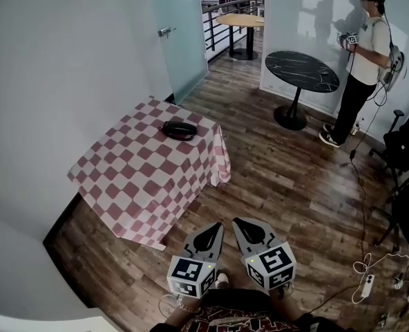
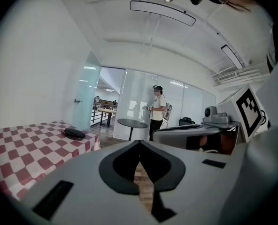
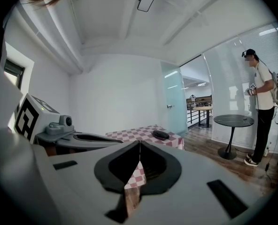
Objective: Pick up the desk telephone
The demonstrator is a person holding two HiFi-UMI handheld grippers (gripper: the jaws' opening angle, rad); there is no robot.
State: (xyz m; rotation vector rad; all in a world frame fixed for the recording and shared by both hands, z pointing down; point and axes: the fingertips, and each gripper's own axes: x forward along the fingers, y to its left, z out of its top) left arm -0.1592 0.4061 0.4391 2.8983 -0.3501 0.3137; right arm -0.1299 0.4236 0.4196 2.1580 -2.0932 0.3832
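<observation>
A low black desk telephone (image 1: 179,129) lies on the far part of a table under a red-and-white checked cloth (image 1: 146,178). It also shows as a small dark shape in the left gripper view (image 2: 74,133) and the right gripper view (image 3: 161,135). My left gripper (image 1: 215,228) and right gripper (image 1: 240,223) are side by side at the bottom of the head view, over the wood floor, well short of the table. Both point towards it. The left gripper's (image 2: 139,144) jaws meet in a thin line with nothing between them, and so do the right gripper's (image 3: 139,144).
A round black pedestal table (image 1: 301,70) stands at the back right, with a person (image 1: 360,61) beside it by the white wall. A glass door (image 1: 180,33) is behind the checked table. Dark chairs (image 1: 408,144) and a power strip with cables (image 1: 365,286) sit at the right.
</observation>
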